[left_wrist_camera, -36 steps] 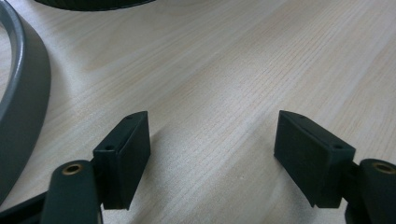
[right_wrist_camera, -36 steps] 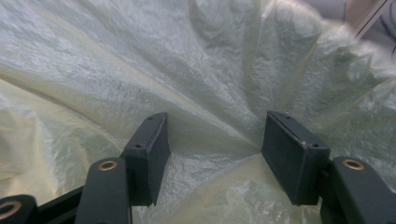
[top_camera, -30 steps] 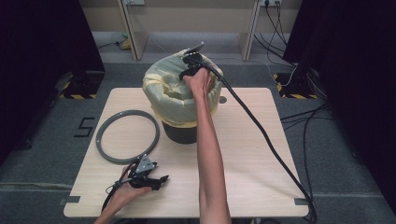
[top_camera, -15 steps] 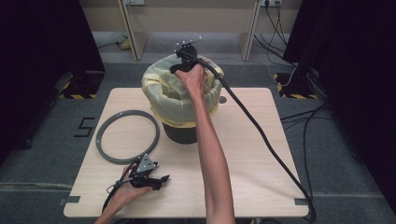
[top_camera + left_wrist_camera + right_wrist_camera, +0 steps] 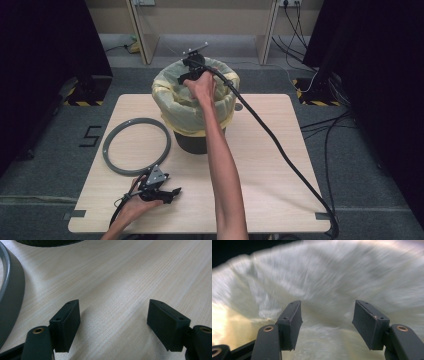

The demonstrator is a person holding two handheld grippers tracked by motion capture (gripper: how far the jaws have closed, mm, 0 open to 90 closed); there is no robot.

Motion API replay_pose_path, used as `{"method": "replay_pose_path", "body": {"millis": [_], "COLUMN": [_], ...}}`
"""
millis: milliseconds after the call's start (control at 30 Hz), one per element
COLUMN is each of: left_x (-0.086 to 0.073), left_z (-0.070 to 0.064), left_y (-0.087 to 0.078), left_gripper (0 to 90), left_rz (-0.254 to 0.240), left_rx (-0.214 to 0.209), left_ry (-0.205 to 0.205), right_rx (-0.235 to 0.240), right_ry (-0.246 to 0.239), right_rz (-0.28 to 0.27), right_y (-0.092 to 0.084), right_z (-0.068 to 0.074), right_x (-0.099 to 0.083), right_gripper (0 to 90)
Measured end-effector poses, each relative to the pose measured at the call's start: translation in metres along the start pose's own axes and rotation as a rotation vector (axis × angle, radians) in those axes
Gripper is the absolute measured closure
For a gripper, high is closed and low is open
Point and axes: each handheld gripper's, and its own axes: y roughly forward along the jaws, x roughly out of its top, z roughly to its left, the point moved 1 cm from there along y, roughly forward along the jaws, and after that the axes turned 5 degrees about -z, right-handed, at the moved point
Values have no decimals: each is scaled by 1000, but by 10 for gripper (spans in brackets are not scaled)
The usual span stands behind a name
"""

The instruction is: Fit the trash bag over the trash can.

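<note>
A dark bin (image 5: pixel 196 141) lined with a pale yellow bag (image 5: pixel 187 110) stands at the middle back of the wooden table (image 5: pixel 280 200). My right gripper (image 5: pixel 185 79) hovers over the bin's far rim, pointed down into it. Its jaws stand open in the right gripper view (image 5: pixel 327 322), with nothing between them and the blurred bag (image 5: pixel 332 277) behind. A grey ring (image 5: pixel 136 145) lies flat to the left of the bin. My left gripper (image 5: pixel 174 192) rests on the table near the front edge, just below the ring. It is open (image 5: pixel 113 322) over bare wood, with the ring (image 5: pixel 12 302) at its left.
A thick black cable (image 5: pixel 280 150) runs from the right gripper across the table's right half and off its front right corner. A small round disc (image 5: pixel 238 106) lies on the table beside the bin. Dark curtains and cables surround the table.
My right gripper has shifted a little up and toward the far side of the bin. The left gripper has stayed where it was.
</note>
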Motion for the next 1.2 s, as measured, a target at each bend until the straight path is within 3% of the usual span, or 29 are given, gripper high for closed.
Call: {"method": "replay_pose_path", "body": {"millis": [167,333,567,633,700,867,967,1067,1200], "left_x": [0,0,0,0,0,0,0,0,0], "left_z": [0,0,0,0,0,0,0,0,1], "left_y": [0,0,0,0,0,0,0,0,0], "left_gripper": [258,259,259,259,259,259,259,259,261], "left_rz": [1,0,0,0,0,0,0,-1,-4], "left_rx": [-1,-1,-2,-2,-2,-2,-3,-3,-9], "left_ry": [0,-1,-1,-1,-1,-1,-1,-2,-8], "right_rx": [-66,-120,-149,-142,-112,-70,-49,-44,-34], "right_ry": [31,95,125,134,139,118,105,74,37], "right_rz": [-63,-65,5,-14,-73,-220,-279,-300,-318], "right_y": [-19,-16,-1,-2,-9,-44,-71,-93,-122], "right_z": [-15,-30,-36,-36,-33,-30,-31,-33,-41], "right_x": [3,-6,-16,-14,-10,8,16,16,1], "right_gripper": [398,391,368,366,366,361,358,353,345]}}
